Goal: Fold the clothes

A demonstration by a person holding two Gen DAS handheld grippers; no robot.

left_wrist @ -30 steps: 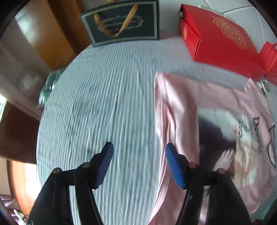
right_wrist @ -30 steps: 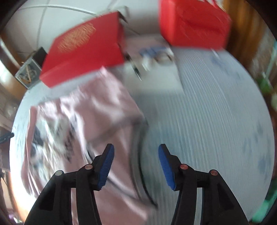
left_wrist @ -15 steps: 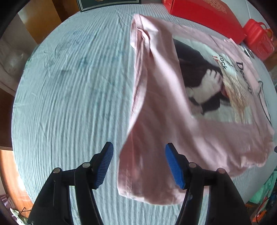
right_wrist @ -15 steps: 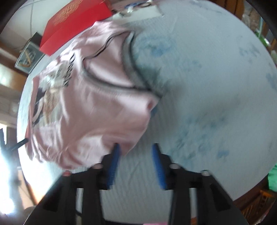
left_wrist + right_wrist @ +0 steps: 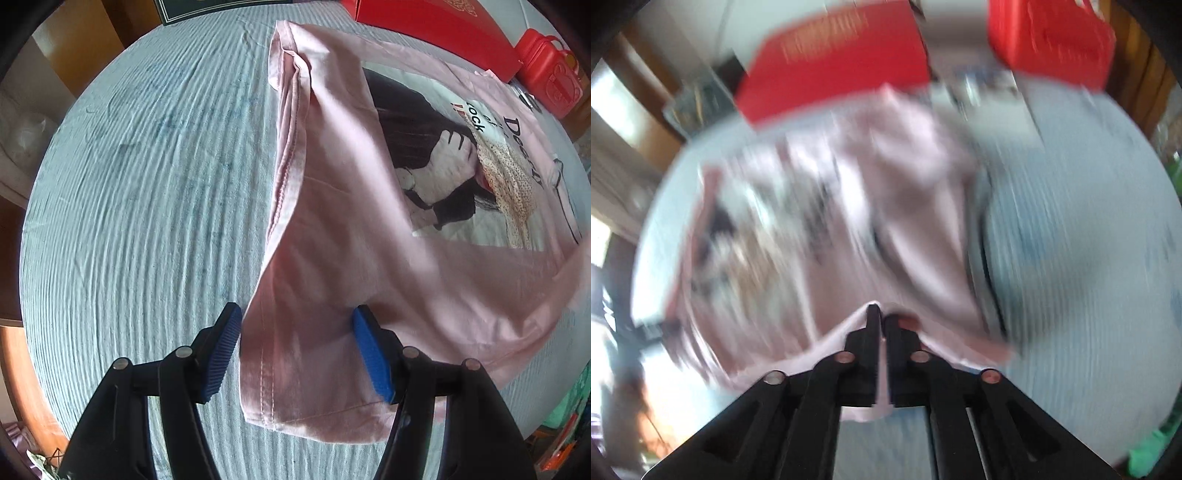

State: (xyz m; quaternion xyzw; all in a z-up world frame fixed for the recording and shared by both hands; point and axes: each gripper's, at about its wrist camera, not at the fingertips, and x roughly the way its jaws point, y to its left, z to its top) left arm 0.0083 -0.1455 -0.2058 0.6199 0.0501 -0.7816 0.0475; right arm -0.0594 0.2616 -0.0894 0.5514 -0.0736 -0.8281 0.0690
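Observation:
A pink T-shirt with a printed picture lies on the light blue ribbed cloth of the table. Its left side is folded over and its near hem corner lies between the blue pads of my left gripper, which is open around it. In the blurred right wrist view, my right gripper is shut on an edge of the pink T-shirt and holds the fabric lifted.
A red box and a red container stand at the far right edge, and a dark green gift bag at the far side. In the right wrist view, red boxes stand behind the shirt. Wooden furniture surrounds the table.
My left gripper has moved in over the shirt's near hem corner, still open. My right gripper has closed on the shirt's edge and is moving fast, which blurs its view.

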